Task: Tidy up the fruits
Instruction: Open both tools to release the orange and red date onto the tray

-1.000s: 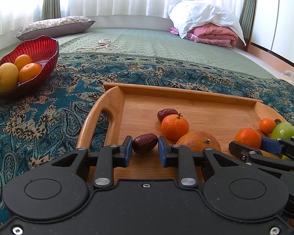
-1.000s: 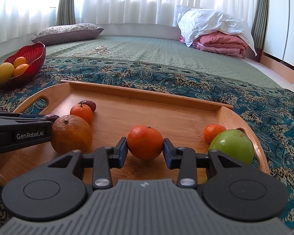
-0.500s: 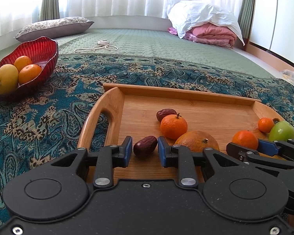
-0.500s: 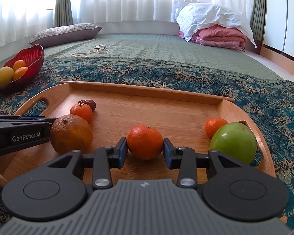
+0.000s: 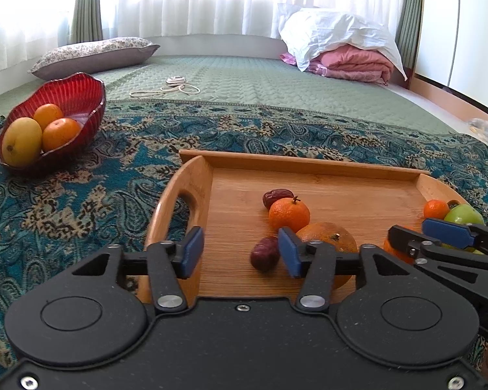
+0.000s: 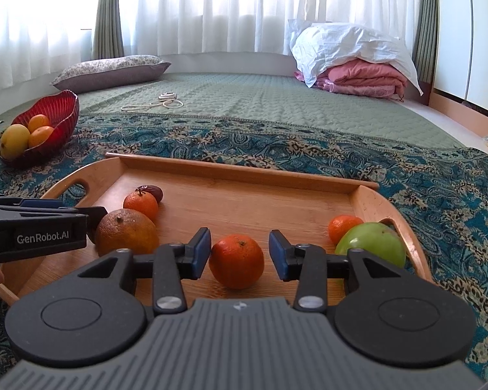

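Observation:
A wooden tray lies on the patterned cloth and holds loose fruit. My left gripper is open; a dark red date lies on the tray just inside its right finger. A tangerine, a second date and a large dull orange lie just beyond. My right gripper is open around a tangerine that rests on the tray with gaps at both sides. A green apple and a small tangerine lie at its right.
A red glass bowl with a mango and two oranges stands on the cloth at the far left. A cord, a flat pillow and folded bedding lie farther back on the green quilt.
Both grippers have opened: the left let go of the date, which now lies near its right finger, and the right let go of the tangerine. Both have drawn slightly back.

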Tool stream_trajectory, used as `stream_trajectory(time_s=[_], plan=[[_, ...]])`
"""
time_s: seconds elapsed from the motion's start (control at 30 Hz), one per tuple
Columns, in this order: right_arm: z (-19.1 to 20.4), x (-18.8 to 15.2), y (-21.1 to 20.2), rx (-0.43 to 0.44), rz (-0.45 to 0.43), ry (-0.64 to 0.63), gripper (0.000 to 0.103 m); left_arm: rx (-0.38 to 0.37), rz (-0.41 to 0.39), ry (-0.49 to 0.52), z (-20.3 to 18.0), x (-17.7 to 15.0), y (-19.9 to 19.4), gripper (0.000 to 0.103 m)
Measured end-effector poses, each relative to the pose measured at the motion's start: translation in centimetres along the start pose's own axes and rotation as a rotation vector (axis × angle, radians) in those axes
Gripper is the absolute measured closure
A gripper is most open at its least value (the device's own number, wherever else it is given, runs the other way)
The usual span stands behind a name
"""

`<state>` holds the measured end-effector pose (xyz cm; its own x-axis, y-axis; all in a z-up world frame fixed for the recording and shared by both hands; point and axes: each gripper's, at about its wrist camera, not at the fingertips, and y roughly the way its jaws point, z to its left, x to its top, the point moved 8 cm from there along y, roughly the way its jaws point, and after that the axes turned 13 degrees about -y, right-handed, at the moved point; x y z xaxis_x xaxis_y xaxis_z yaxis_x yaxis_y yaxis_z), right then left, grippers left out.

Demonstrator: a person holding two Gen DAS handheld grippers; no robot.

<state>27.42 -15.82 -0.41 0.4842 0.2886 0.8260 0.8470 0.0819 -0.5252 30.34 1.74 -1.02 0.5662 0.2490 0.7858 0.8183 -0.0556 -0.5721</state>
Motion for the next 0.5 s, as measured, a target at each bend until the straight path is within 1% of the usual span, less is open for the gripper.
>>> stream_trajectory(time_s=[0.07,0.1,0.13,0.17,0.23,0.3,0.37,0.5], plan=[[-0.2,0.1,-0.5,-0.009,-0.01,0.001,0.04,0.007,-0.013,-0.001,0.2,0.2,-0.6,0.036],[-0.2,0.2,-0.8,-0.013,-0.015,0.002,0.038,0.007,-0.021,-0.002,0.3,0.3,-0.9,0.032],[-0.3,0.2,-1.1,-0.015,-0.022,0.006,0.034,0.005,-0.027,-0.002,0.4,0.3,-1.3,0.024],[-0.4,0.3,-1.4,-0.016,-0.028,0.011,0.031,0.002,-0.034,0.0,0.4,0.4,-1.7,0.02],[-0.6,0.3,-2.0,-0.018,-0.038,0.014,0.029,-0.003,-0.045,0.011,0.4,0.4,-2.4,0.019],[-0.7,0.2,-2.5,-0.026,-0.047,0.011,0.026,-0.003,-0.048,0.017,0.4,0.4,-3.0,0.016],[-0.9,0.2,-3.1,-0.042,-0.058,0.006,0.019,-0.006,-0.048,0.017,0.3,0.3,-3.5,0.011],[-1.3,0.3,-4.4,-0.06,-0.085,0.002,0.014,-0.02,-0.043,0.002,0.3,0.1,-4.6,0.005]])
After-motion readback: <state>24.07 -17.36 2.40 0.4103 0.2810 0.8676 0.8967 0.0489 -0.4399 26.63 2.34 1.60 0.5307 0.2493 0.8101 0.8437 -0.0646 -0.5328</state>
